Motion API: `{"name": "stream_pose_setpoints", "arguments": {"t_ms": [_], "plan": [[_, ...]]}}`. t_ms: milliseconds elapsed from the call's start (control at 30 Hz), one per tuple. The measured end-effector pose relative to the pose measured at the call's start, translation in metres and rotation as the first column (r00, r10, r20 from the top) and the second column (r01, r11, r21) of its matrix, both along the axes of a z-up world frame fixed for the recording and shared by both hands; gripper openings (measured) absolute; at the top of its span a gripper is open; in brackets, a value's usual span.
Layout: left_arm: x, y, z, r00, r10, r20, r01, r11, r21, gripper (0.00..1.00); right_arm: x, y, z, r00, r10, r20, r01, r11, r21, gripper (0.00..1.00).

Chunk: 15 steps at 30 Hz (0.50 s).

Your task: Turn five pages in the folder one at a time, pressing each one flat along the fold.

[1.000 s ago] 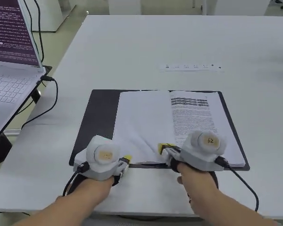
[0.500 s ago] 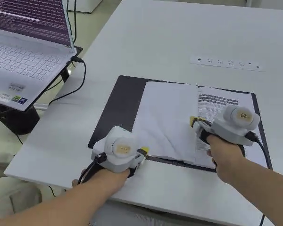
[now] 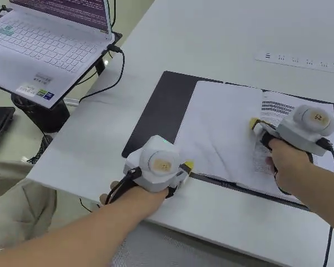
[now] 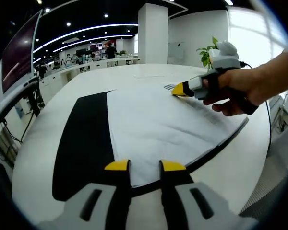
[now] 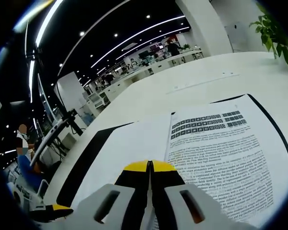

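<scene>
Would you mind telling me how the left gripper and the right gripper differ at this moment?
The left gripper has its jaws slightly apart; the right gripper has its jaws closed together. The left gripper sits at the near edge of the folder, by the blank page; the right gripper is further in, near the fold beside the printed page. Both have yellow tips.

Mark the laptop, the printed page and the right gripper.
laptop (image 3: 50,50): head view, on its keyboard deck.
printed page (image 5: 230,158): right gripper view, in the middle of the block of text.
right gripper (image 5: 150,167): right gripper view, where its two yellow tips meet.
</scene>
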<state>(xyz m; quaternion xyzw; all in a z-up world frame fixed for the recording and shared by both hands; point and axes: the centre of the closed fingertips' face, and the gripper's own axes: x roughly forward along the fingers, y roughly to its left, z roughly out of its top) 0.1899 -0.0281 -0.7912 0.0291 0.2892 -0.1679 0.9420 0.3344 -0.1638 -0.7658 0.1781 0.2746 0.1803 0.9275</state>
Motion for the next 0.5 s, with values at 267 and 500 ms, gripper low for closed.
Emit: {"name": "stream_pose_setpoints", "arguments": {"t_ms": [267, 500], "plan": [[0.000, -0.001, 0.000, 1.000, -0.003, 0.000, 0.003, 1.000, -0.001, 0.22, 0.019, -0.004, 0.001, 1.000, -0.029, -0.003, 0.029, 1.000, 0.003, 0.00], [0.001, -0.001, 0.000, 1.000, -0.004, 0.000, 0.004, 1.000, -0.001, 0.22, 0.045, -0.005, -0.003, 0.999, -0.034, 0.008, 0.034, 0.999, -0.005, 0.00]]}}
